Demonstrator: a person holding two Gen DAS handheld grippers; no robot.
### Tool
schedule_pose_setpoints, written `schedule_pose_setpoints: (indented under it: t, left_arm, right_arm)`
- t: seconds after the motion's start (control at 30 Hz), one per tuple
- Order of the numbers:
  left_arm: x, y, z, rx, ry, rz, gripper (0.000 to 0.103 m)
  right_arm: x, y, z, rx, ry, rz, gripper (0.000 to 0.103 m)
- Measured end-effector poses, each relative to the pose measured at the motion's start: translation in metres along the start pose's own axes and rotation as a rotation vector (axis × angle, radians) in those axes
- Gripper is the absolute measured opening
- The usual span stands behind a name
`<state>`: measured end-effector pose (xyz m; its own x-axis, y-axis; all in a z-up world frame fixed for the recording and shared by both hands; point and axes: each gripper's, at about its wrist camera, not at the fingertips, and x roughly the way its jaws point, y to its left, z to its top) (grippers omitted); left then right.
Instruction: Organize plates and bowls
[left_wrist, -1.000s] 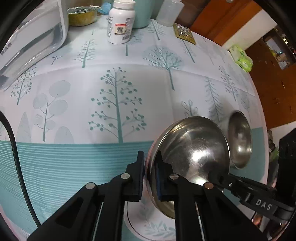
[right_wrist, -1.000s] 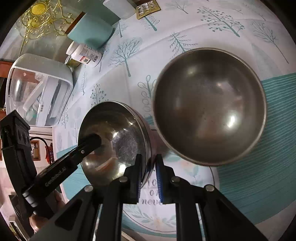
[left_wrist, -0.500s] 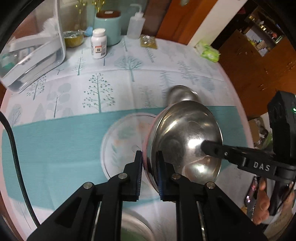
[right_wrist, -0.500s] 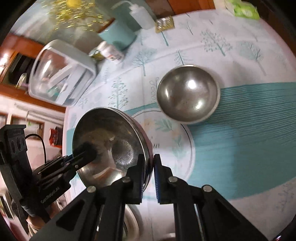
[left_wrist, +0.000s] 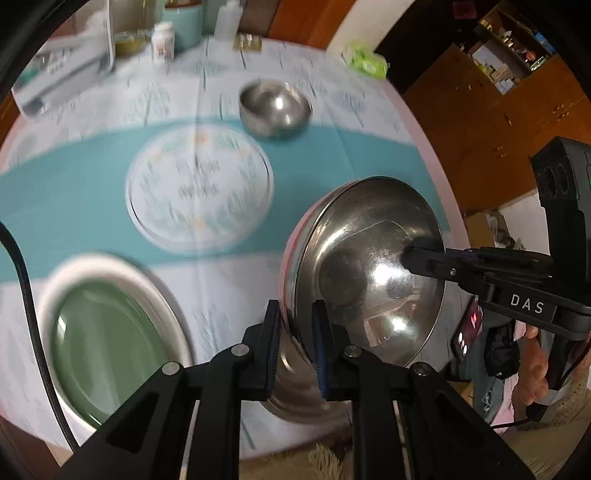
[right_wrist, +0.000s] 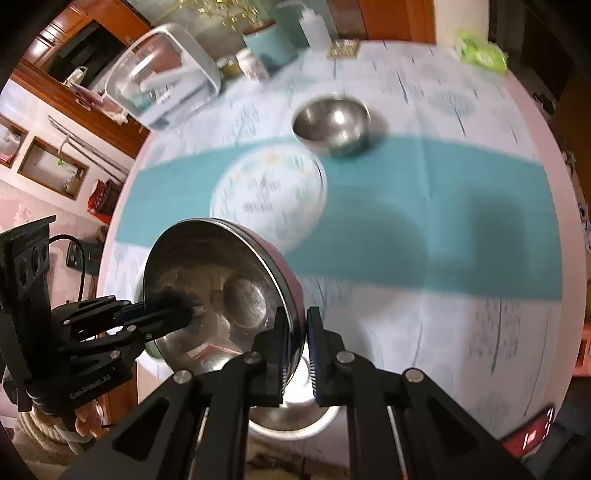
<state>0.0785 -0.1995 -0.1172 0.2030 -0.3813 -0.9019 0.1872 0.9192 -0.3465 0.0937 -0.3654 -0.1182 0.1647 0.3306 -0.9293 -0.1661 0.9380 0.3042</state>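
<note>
The steel bowl (left_wrist: 369, 280) is being carried clear of the tablecloth (left_wrist: 92, 206), tipped steeply so its polished inside is facing the left wrist camera. Both claws are clamping it. The left gripper (left_wrist: 294, 343) is pinching the rim at the bowl's 7 o'clock edge, one finger inside and one outside. The right gripper (right_wrist: 294, 345) is pinching the rim on the far side, at about 5 o'clock in its own view.

Handling judgement: thin stamped steel — light and rigid, not fragile, but smooth and slippery. The rim is the only sound place to take hold; the curved wall offers the pads nothing. With the bowl tilted this far, a slack pinch would likely let it swing or slide out.

Surroundings:
- A second steel bowl (left_wrist: 275, 107) is sitting upright on the cloth toward 12 o'clock.
- A patterned plate (left_wrist: 199, 188) is lying flat near the table centre, well apart from the held bowl.
- A green-centred plate (left_wrist: 107, 339) is lying at 8 o'clock in the left view.
- Another steel vessel (right_wrist: 295, 417) is sitting directly beneath the held bowl — probably a further bowl, though motion blur and the fingers are hiding most of it.
</note>
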Motion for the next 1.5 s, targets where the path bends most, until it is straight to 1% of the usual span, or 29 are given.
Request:
schedule_pose_setpoints:
  t: [0.13,0.27,0.47,0.67,0.77,0.83,0.87,0.93,1.0,1.07,1.1,1.13,1.23,1.4,1.5]
  left_arm:
    - [0.024,-0.006,-0.029,-0.019,0.059,0.013,0.013]
    - [0.037,-0.007,-0.048,-0.045,0.08,0.022,0.013]
    - [0.049,-0.003,-0.06,-0.05,0.086,0.073,0.014]
    - [0.061,0.001,-0.064,-0.043,0.104,0.112,0.015]
    - [0.067,0.004,-0.065,-0.046,0.117,0.103,0.02]
    - [0.067,0.005,-0.065,-0.055,0.116,0.075,0.029]
    - [0.065,0.005,-0.065,-0.057,0.111,0.068,0.031]
    - [0.059,0.004,-0.064,-0.05,0.092,0.073,0.035]
    - [0.057,0.003,-0.06,-0.045,0.077,0.075,0.039]
    - [0.051,0.004,-0.059,-0.049,0.06,0.066,0.046]
    - [0.049,0.005,-0.057,-0.05,0.053,0.07,0.052]
    - [0.046,0.005,-0.057,-0.05,0.04,0.084,0.056]
    - [0.039,0.004,-0.054,-0.046,0.015,0.097,0.056]
    - [0.03,0.007,-0.053,-0.06,-0.007,0.087,0.057]
    - [0.027,0.005,-0.054,-0.063,-0.016,0.082,0.06]
  right_arm:
    - [0.012,-0.009,-0.03,0.0,0.037,-0.013,0.01]
    - [0.021,-0.008,-0.047,-0.014,0.047,-0.032,0.01]
    - [0.042,-0.006,-0.058,-0.012,0.076,-0.04,0.01]
    - [0.064,-0.005,-0.063,-0.004,0.12,-0.055,0.01]
    - [0.07,-0.004,-0.063,-0.006,0.131,-0.07,0.012]
    - [0.071,-0.003,-0.062,-0.018,0.122,-0.097,0.013]
    - [0.071,-0.002,-0.062,-0.026,0.115,-0.103,0.013]
    - [0.068,-0.001,-0.062,-0.029,0.097,-0.102,0.018]
    - [0.064,0.0,-0.061,-0.031,0.078,-0.096,0.032]
    - [0.058,0.002,-0.06,-0.036,0.055,-0.091,0.038]
    - [0.056,0.003,-0.059,-0.04,0.046,-0.093,0.039]
    - [0.054,0.003,-0.059,-0.043,0.039,-0.094,0.039]
    - [0.05,0.003,-0.059,-0.039,0.026,-0.09,0.039]
    - [0.047,0.001,-0.06,-0.026,0.02,-0.076,0.039]
    - [0.045,0.003,-0.062,-0.033,0.015,-0.073,0.039]
